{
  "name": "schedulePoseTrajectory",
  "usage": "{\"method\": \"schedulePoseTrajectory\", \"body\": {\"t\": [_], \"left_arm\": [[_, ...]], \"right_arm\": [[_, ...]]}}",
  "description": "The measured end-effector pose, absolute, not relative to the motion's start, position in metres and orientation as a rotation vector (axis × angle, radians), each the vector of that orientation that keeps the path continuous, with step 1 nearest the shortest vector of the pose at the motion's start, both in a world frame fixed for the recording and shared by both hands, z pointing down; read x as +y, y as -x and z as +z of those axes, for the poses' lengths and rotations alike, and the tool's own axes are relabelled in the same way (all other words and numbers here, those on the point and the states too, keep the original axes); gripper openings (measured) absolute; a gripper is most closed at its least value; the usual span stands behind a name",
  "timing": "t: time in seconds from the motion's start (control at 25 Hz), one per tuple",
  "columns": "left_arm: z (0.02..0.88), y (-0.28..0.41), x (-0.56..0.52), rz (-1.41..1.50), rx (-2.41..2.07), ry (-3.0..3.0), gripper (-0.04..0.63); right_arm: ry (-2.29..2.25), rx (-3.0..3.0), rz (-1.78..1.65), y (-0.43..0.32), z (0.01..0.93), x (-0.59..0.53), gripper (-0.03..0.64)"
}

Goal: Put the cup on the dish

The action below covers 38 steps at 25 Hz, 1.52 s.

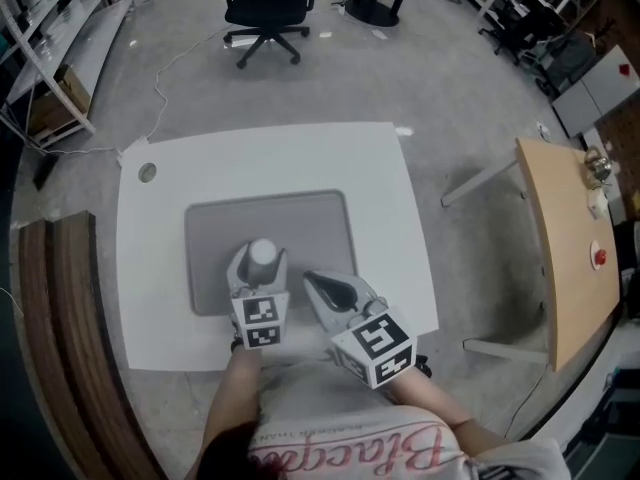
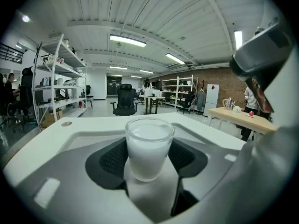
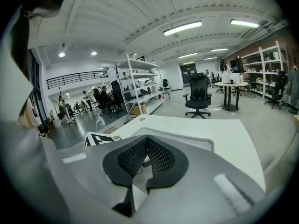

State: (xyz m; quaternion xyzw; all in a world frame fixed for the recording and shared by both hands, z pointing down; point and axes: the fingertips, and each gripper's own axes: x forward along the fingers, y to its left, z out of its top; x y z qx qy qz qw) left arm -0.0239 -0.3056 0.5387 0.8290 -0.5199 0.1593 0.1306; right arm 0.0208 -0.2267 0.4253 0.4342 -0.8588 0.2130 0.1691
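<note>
Clamping the cup [image 2: 149,143] upright, the left gripper [image 1: 257,265] is needing a level, unhurried carry; the right gripper [image 3: 145,156] is idling with jaws pressed together, empty.

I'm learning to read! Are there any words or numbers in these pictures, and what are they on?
"Blac…": pink curly writing on the person's shirt, upside down in the head view; the rest is unclear.
Small print line next to it: too small to read.
Marker cubes: black-and-white squares only, no letters.
Cup: no writing.
</note>
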Motion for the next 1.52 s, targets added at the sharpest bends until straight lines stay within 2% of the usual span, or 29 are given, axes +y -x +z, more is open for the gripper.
{"method": "schedulePoseTrajectory", "body": {"t": [0.72,0.8,0.84,0.96,1.08,1.36,1.4,1.44,1.52], "left_arm": [[0.565,0.014,-0.304,0.646,-1.358,-2.351,0.267],[0.567,0.013,-0.302,0.666,-1.325,-2.339,0.297],[0.567,0.013,-0.301,0.666,-1.310,-2.332,0.352],[0.558,0.019,-0.294,0.646,-1.294,-2.319,0.397],[0.546,0.032,-0.287,0.623,-1.320,-2.310,0.414],[0.486,0.050,-0.270,0.525,-1.423,-2.350,0.410],[0.475,0.051,-0.267,0.506,-1.437,-2.371,0.399],[0.463,0.052,-0.264,0.475,-1.459,-2.392,0.358],[0.441,0.057,-0.259,0.390,-1.514,-2.418,0.178]], "right_arm": [[-1.265,-2.399,0.602,-0.018,0.418,-0.223,0.002],[-1.271,-2.399,0.607,-0.021,0.417,-0.225,0.002],[-1.272,-2.401,0.609,-0.023,0.416,-0.226,0.002],[-1.261,-2.417,0.594,-0.023,0.414,-0.226,0.002],[-1.246,-2.440,0.560,-0.020,0.409,-0.228,0.002],[-1.255,-2.488,0.515,-0.022,0.399,-0.236,0.000],[-1.261,-2.495,0.509,-0.022,0.398,-0.237,0.002],[-1.266,-2.503,0.503,-0.021,0.397,-0.238,0.002],[-1.268,-2.521,0.492,-0.020,0.394,-0.238,0.002]]}}
